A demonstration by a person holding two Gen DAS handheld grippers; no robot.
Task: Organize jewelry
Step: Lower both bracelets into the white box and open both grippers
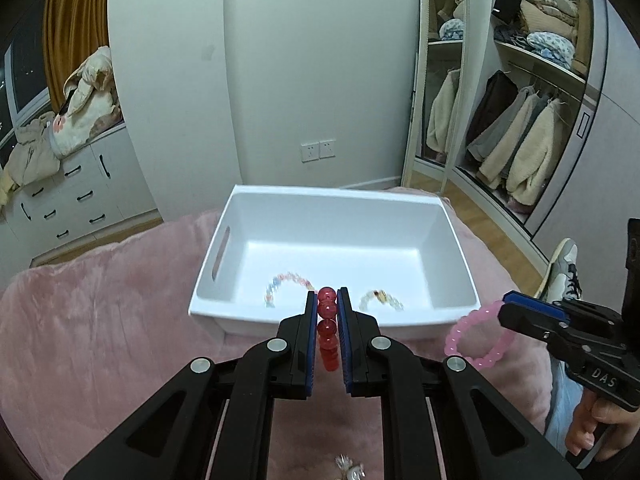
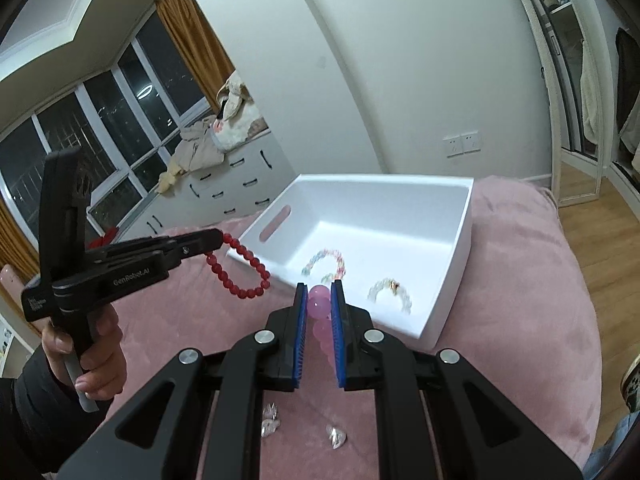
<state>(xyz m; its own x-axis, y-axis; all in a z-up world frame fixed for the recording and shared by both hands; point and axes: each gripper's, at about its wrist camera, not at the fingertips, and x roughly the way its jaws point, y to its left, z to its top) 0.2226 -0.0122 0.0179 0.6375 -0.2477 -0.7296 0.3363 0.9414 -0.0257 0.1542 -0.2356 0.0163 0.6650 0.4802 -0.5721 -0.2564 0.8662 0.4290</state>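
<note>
My left gripper (image 1: 327, 300) is shut on a red bead bracelet (image 1: 327, 330), held just in front of the near wall of a white bin (image 1: 224, 220); it also shows in the right wrist view (image 2: 240, 270). My right gripper (image 2: 320, 292) is shut on a pink bead bracelet (image 2: 318, 308), which hangs at the right in the left wrist view (image 1: 474, 338). The bin (image 2: 464, 232) holds a pastel bracelet (image 1: 286, 284) and a clear bracelet with a gold charm (image 1: 380, 299).
The bin sits on a pink fuzzy blanket (image 1: 100, 312). Small silver pieces (image 2: 272, 420) lie on the blanket under my right gripper. A white dresser (image 1: 76, 188) stands at the left and an open wardrobe (image 1: 532, 128) at the right.
</note>
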